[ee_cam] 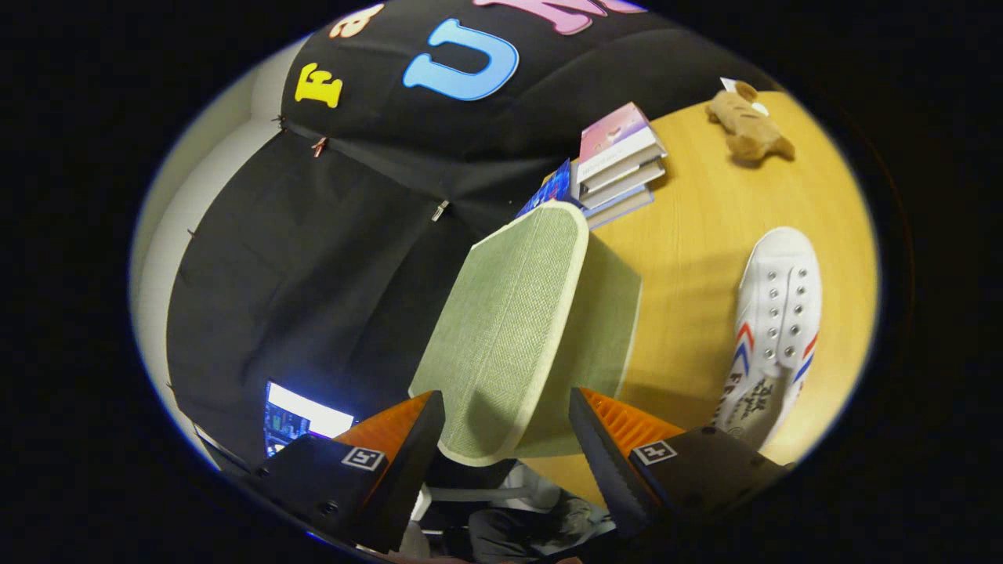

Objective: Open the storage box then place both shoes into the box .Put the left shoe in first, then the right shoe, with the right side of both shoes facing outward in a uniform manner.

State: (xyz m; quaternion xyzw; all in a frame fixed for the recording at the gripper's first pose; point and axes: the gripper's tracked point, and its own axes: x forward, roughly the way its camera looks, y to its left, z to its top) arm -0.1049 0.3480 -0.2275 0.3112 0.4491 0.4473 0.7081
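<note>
Lower books [619,205] under the stack, box [517,329] interior behind its lid, shoe [772,329] heel behind jaws.

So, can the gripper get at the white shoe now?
Probably not directly. The gripper is open, with the green storage box's lid between its fingers. The white shoe lies on the wooden table beyond the right finger, past the box.

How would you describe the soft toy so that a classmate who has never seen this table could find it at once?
Start from the wooden table, far beyond the open gripper, whose fingers flank the green fabric box. Past the white shoe and beside the stack of books lies the soft toy. It alone is brown, plush and animal-shaped.
</note>
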